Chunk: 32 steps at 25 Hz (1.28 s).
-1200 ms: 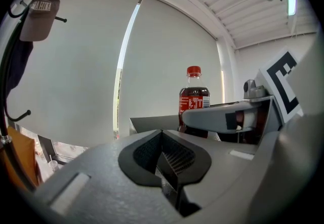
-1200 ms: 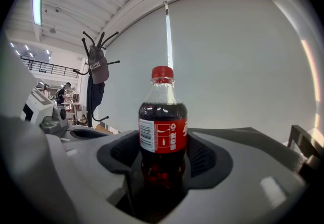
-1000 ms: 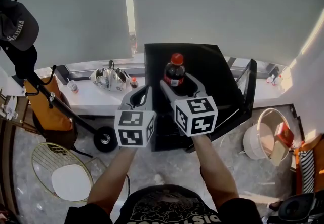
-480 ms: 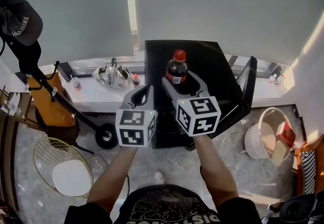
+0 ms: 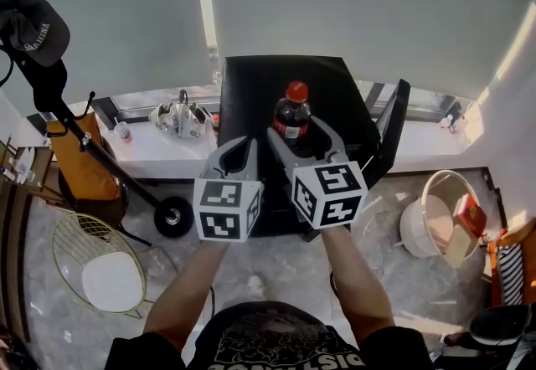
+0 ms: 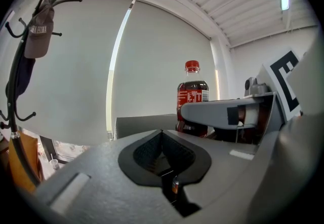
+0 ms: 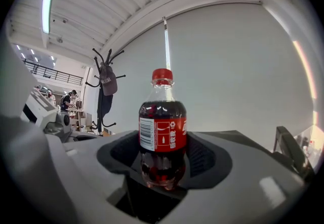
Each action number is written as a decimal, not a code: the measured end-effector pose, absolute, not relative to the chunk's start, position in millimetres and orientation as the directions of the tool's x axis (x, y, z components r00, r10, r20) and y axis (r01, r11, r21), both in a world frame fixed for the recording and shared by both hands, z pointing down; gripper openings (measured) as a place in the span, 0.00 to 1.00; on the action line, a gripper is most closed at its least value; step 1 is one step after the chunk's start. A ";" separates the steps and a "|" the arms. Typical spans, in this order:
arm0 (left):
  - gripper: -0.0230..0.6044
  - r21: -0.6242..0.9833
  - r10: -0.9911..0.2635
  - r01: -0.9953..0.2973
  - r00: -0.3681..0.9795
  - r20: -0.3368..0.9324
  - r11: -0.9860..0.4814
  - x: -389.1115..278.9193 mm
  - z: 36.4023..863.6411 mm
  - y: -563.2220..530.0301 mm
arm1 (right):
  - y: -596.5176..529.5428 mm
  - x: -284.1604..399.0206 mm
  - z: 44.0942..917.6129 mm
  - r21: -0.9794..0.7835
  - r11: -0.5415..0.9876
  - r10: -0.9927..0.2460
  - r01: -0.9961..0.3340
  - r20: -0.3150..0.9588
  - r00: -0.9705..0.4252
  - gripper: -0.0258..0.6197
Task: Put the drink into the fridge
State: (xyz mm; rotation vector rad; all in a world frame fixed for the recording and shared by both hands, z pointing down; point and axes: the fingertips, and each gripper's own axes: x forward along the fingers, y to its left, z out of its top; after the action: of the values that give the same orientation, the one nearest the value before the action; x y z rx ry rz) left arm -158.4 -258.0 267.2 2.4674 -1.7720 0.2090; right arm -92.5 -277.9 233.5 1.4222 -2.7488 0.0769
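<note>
So, starting at our left: the left gripper (image 5: 245, 145) has its fingers pressed together with nothing between them, and it sits just beside the right one, doing no work. Next over, the right gripper (image 5: 296, 136) has its fingers (image 5: 325, 136) spread wide and clamped on the lower body of the cola bottle (image 5: 290, 115). The bottle stands upright between them, its neck and cap rising clear above the pads. Beyond both sets of fingertips sits the black fridge (image 5: 335, 84). To the right of the right fingers its door (image 5: 390, 127) looks to be swung open, though from above we cannot see into the compartment.

We judge the task roughly half done: the drink is gripped and held at the fridge, but it is not yet inside. What remains is to bring it down to the opening, set it on a shelf, let go and probably shut the door.

As for the drink itself, it is a small clear plastic bottle with a red screw cap. A red label with a white barcode strip wraps its middle, and dark cola fills it nearly to the shoulder. It looks unopened to us and sits steady in the grip.
</note>
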 end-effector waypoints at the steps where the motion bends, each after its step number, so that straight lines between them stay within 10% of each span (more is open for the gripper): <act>1: 0.04 -0.001 -0.934 -0.947 0.315 0.167 -0.320 -152.5 267.6 -253.3 | -272.4 -86.9 233.5 -0.024 0.578 -0.814 -0.816 0.062 -0.578 0.48; 32: 0.04 0.047 -0.946 -0.966 0.259 0.194 -0.255 -31.7 352.9 -137.6 | -145.3 34.3 337.6 -0.033 0.616 -0.785 -0.787 0.057 -0.617 0.48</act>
State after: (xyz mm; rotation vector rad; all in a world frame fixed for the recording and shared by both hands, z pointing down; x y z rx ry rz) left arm -31.7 -137.6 352.9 2.3645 -1.8127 0.1889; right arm 34.3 -145.3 337.6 1.3584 -2.7904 0.0855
